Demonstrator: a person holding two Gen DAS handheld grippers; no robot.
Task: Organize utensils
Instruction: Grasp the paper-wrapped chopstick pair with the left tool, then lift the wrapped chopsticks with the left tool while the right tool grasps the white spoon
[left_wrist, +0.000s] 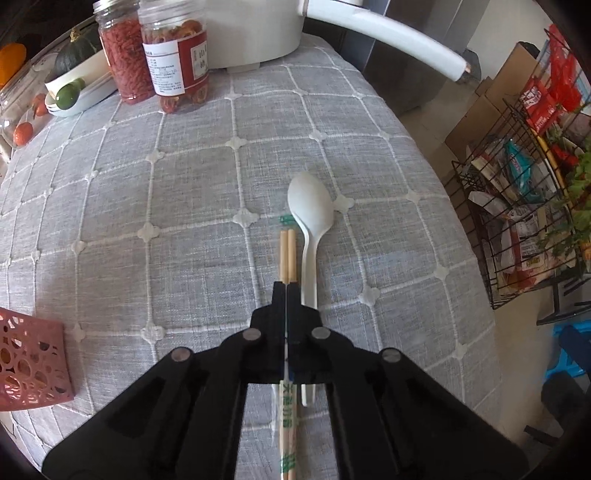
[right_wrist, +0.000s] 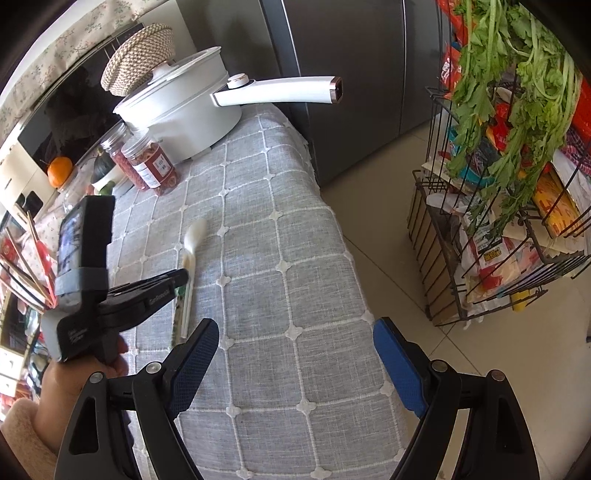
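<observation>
Step in hand: grasping. The left gripper (left_wrist: 287, 286), jaws pressed together, pinches the paired bamboo chopsticks in their printed paper sleeve (left_wrist: 287, 254), lying just beside the smooth white plastic spoon (left_wrist: 310, 221) on the grey woven checked tablecloth (left_wrist: 184, 206). Next, presumably: lift clear without dragging the spoon. The right gripper (right_wrist: 295, 350) is spread, empty.

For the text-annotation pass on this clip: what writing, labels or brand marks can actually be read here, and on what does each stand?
"GenRobotics", roughly, small white print: side of the left gripper, right wrist view.
Green characters: paper sleeve of the chopsticks; too distorted to read.
Red-and-white label, fine print: jar; too small and blurred to read.
Snack packets in the wire rack: print unreadable.
White print low on the left gripper's body: blurred.
</observation>
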